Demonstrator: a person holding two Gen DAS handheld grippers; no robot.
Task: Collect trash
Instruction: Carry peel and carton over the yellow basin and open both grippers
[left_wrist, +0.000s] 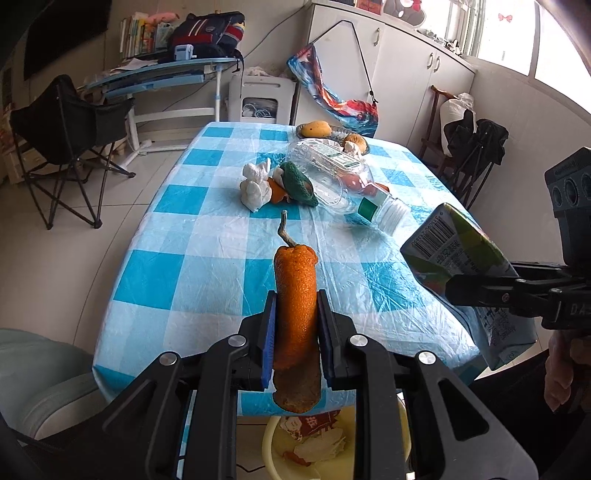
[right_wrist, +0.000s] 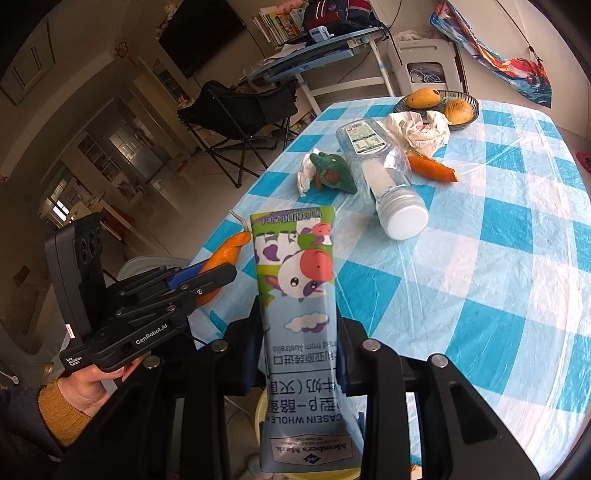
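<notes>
Holding a rolled strip of orange peel (left_wrist: 295, 295) in the left gripper (left_wrist: 295, 332), bottom middle of the left view, pads squeezed in tight on both sides, stem end poking up over the checked table (left_wrist: 207, 280). Same deal for the right gripper (right_wrist: 301, 354): clamped narrow on a flattened milk carton (right_wrist: 299, 295), bottom middle of its own view. Sitting under both, at the bottom edge, a yellow bin (left_wrist: 273, 443) with scraps inside. Further up the table: plastic bottle (left_wrist: 332, 177), crumpled tissue (left_wrist: 255, 184), more peel (right_wrist: 432, 168), fruit basket (right_wrist: 469, 110).
</notes>
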